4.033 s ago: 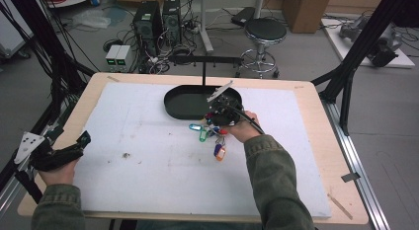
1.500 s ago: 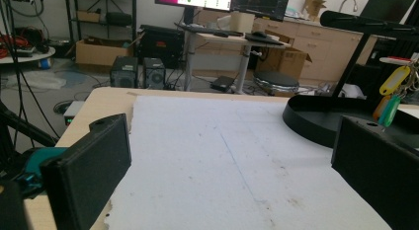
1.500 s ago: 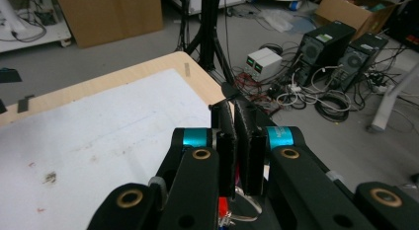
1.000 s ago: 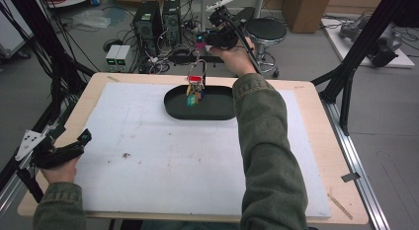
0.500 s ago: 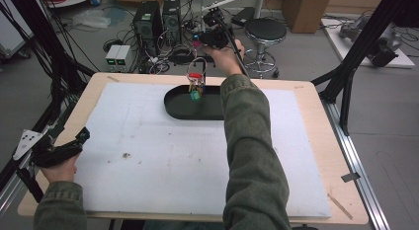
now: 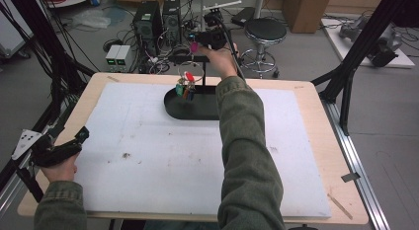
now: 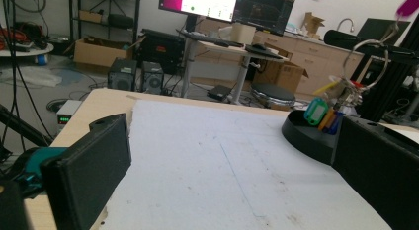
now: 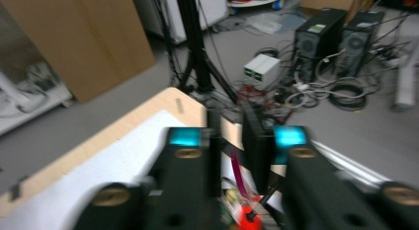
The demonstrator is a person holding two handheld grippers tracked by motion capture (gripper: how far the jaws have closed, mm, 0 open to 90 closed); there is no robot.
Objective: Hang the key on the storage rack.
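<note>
A bunch of keys with coloured tags hangs on a metal ring from the cross bar of a black stand, over its oval base. My right gripper is up at that bar, reaching over the far edge of the table. Its jaws have just been opening. In the blurred right gripper view they stand slightly apart, with a pink tag in the gap and a red tag below. My left gripper rests at the table's left edge, open and holding nothing.
A white mat covers most of the wooden table. Black frame posts stand at both sides. Beyond the far edge are computer towers, cables and a stool.
Four seconds ago my right gripper held the keys low over the mat; it then carried them up to the stand's bar. Since a second ago it shifted slightly left and down. My left gripper stayed put.
</note>
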